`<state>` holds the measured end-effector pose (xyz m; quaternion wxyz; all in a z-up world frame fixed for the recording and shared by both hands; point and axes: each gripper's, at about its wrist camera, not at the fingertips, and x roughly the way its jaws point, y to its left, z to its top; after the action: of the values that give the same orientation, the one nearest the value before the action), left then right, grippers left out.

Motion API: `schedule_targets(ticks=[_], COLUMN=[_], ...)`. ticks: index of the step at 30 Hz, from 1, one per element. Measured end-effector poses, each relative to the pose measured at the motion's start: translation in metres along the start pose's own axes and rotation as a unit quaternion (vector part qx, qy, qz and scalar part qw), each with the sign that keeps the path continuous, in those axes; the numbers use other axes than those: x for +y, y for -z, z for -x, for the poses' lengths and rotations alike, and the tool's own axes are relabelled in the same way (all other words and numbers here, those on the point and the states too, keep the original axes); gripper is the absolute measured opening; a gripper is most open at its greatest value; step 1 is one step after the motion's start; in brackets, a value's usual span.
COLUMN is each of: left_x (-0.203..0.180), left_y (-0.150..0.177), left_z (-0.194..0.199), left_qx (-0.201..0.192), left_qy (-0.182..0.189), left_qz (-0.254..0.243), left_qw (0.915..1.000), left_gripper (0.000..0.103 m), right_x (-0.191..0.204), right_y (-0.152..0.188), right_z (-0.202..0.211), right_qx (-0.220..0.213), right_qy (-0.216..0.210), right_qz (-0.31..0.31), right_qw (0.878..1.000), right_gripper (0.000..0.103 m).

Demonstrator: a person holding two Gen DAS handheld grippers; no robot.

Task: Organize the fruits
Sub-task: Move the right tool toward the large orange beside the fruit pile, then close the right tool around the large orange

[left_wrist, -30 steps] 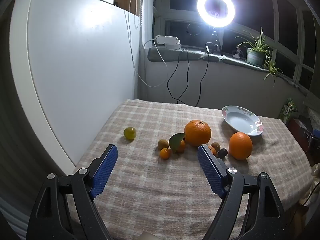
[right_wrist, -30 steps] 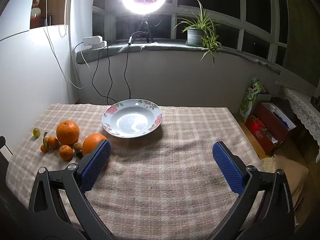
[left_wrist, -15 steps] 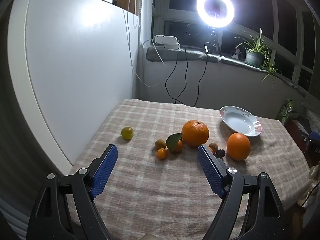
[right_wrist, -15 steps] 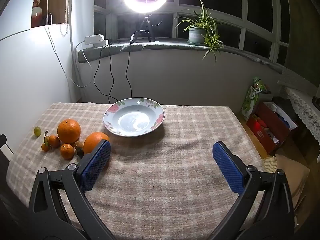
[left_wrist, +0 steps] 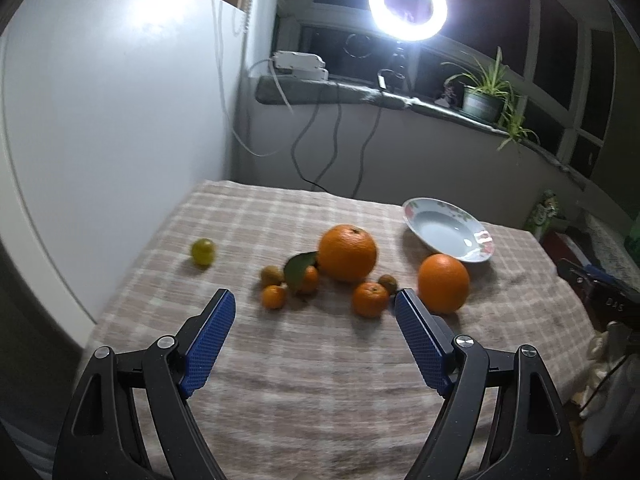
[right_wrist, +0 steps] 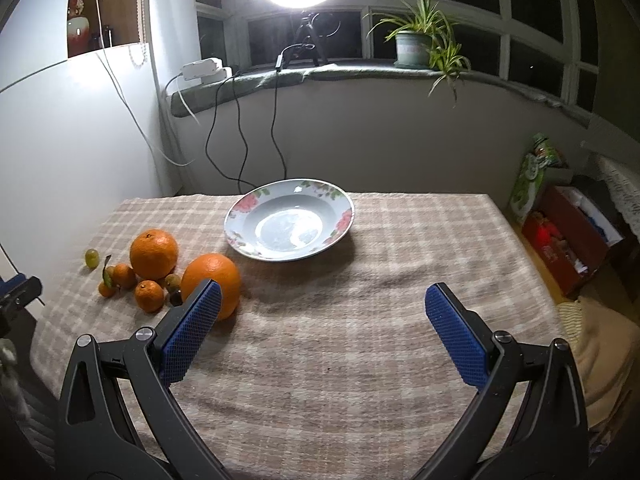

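**Fruit waits beside an empty plate**

On a checked cloth over the tabletop (right_wrist: pixel 360 344), a flowered plate (right_wrist: pixel 289 229) sits empty under a ring light, with all the fruit still loose to the left of it. Both grippers hover above the cloth with fingers spread wide and nothing between them: the left gripper (left_wrist: pixel 316 334) faces the fruit cluster, the right gripper (right_wrist: pixel 322 330) faces the plate.

The count, as far as the pictures allow: two large oranges, one (left_wrist: pixel 347 253) further left of the plate and one (left_wrist: pixel 443 283) just beside its near rim; three small mandarins (left_wrist: pixel 370 299), one of them under a green leaf (left_wrist: pixel 298 272); two small brownish fruits (left_wrist: pixel 272 275); one dark fruit (right_wrist: pixel 175 298), seen only from the right wrist; and one green grape-like fruit (left_wrist: pixel 203 251) lying well apart, farthest from the plate.

The work appears to be at its start, an approach before the first pick. The next move would likely call for lowering one gripper around a single fruit, perhaps the orange nearest the plate, and closing gently, since round fruit can roll.
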<state>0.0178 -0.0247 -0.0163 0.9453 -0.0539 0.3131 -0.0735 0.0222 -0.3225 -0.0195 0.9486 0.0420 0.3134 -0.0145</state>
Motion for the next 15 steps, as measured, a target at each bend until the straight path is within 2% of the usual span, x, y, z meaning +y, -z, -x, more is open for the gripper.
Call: schedule_targets(ticks=[7, 11, 15], left_x=[-0.023, -0.044, -0.066], left_y=[0.004, 0.006, 0.005], left_z=[-0.023, -0.040, -0.060], left_qx=[0.029, 0.049, 0.068], left_qy=[0.063, 0.106, 0.134], left_qz=[-0.003, -0.011, -0.030], left_qw=[0.9976, 0.9931, 0.9882], left_gripper=[0.081, 0.079, 0.073], right_x=[0.003, 0.005, 0.008], right_y=[-0.001, 0.000, 0.001], right_z=[-0.021, -0.044, -0.067], right_qx=[0.035, 0.067, 0.095], right_qy=[-0.088, -0.150, -0.179], right_qz=[-0.004, -0.025, -0.037], right_qw=[0.996, 0.986, 0.978], right_gripper=[0.103, 0.103, 0.103])
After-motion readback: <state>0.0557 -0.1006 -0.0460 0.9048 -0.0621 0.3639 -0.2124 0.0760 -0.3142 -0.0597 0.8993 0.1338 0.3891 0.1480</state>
